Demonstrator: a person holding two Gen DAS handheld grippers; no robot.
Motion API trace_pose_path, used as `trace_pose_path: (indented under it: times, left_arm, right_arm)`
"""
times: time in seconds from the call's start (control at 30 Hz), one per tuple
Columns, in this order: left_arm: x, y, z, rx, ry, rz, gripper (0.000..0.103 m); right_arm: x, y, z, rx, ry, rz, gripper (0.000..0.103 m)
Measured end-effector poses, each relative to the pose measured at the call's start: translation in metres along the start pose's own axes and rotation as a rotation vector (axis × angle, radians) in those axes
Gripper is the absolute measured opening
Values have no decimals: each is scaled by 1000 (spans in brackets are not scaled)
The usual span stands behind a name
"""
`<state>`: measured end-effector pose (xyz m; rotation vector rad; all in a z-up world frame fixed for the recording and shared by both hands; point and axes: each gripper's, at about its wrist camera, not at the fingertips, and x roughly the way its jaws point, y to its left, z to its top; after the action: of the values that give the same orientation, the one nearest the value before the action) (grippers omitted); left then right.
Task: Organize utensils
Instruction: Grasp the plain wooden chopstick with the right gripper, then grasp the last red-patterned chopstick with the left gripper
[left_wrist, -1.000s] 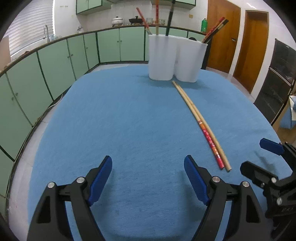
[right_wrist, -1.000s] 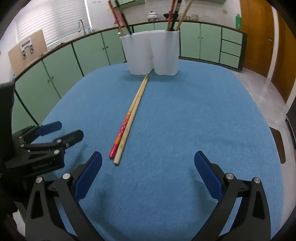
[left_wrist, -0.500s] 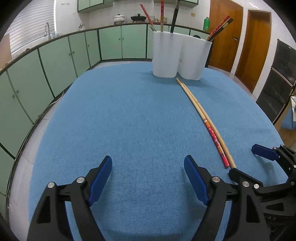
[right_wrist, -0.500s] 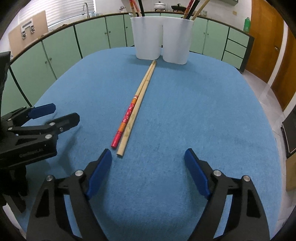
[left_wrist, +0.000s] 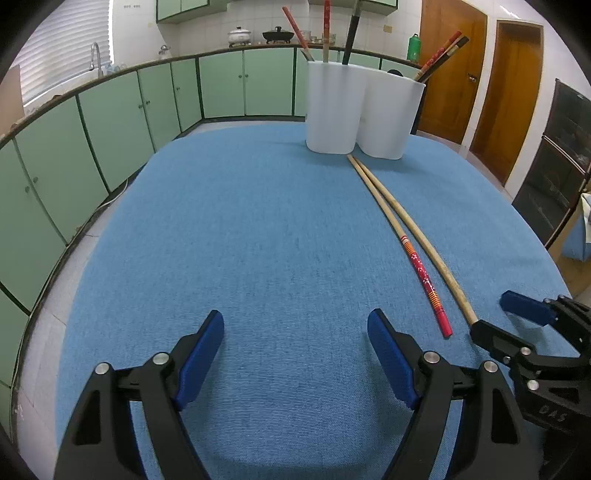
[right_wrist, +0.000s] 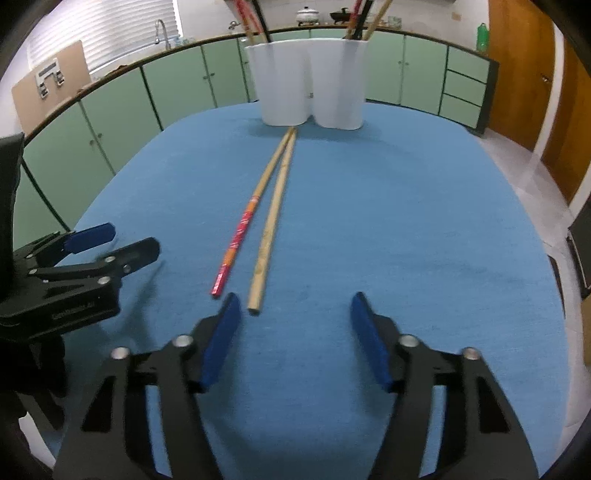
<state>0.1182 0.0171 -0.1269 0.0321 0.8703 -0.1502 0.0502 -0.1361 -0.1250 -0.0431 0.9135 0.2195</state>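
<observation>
A blue cloth (left_wrist: 258, 240) covers the table, and pale green cabinets (left_wrist: 122, 110) curve around it from 9 to 12 o'clock under a counter carrying a sink tap (left_wrist: 95, 59) and cooking pots (left_wrist: 240, 36). Brown wooden doors (left_wrist: 517, 96) stand at 2 o'clock in the left wrist view.

At 12 o'clock on the cloth stands a white two-lobed holder (right_wrist: 308, 92) with several chopsticks upright in it. Two loose chopsticks lie on the cloth, their far tips together just in front of the holder and their near ends fanned slightly apart: a plain bamboo chopstick (right_wrist: 271, 225) and a red-patterned chopstick (right_wrist: 240, 232).

The right gripper (right_wrist: 295, 332) is spread wide, with nothing between its blue pads. The near end of the bamboo chopstick sits just ahead of its left pad, at about 11 o'clock from the gap, inside the line of the jaws; the red one ends just outside that pad.

The left gripper (left_wrist: 295, 354) is also wide and holds nothing, with both loose chopsticks off at 2 o'clock from it.
</observation>
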Motion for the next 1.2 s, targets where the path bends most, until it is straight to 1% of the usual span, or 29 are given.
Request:
trace_pose_path:
  times: [0.07,0.1,0.17,0.2,0.23,0.4,0.7,0.9,0.97,1.0,1.03,1.07,1.13,1.17,1.2]
  left_arm:
    - [0,0,0,-1,1,0,79]
    - [0,0,0,-1,2,0,79]
    - [0,0,0,1,4,2,79]
    - [0,-1,0,2,4,2,79]
    - [0,-1,0,3,3,2,79]
    - [-1,-6,1,14,-4,-6,79]
    - [-8,-36,1,42,-20,-71,79]
    - [1,-55,-2,79,1,-60,78]
    - [6,-58,-1,82,16,-58,73]
    - [8,-60,-1,83,28,-59,67]
    - [10,-61,-1,86,35,-55,66]
    - [11,-63,-1,92,34,-47,65]
    - [10,-65,-1,100,32,-49,58]
    - [9,-67,-1,103,30,-45,56]
    - [9,-68,-1,105,28,-45,52]
  right_arm:
    - [0,3,0,-9,-1,7,36]
    - [1,3,1,-8,-1,12,33]
    - [2,6,1,-13,2,21,16]
    - [3,6,1,-15,2,24,13]
    - [3,7,1,-16,3,30,6]
    - [2,-3,2,23,-4,47,6]
    - [-8,-37,-4,95,-21,-5,6]
    - [-9,-48,-6,115,-14,-6,6]
    - [-7,-47,-6,116,-12,-1,6]
    - [-9,-47,-7,116,-12,0,6]
    - [-9,-46,-7,114,-12,1,6]
    - [-8,-46,-7,111,-11,2,6]
    - [-8,-45,-8,105,-9,2,6]
    - [-7,-44,-7,103,-9,0,7]
    - [-7,-44,-8,102,-9,-1,7]
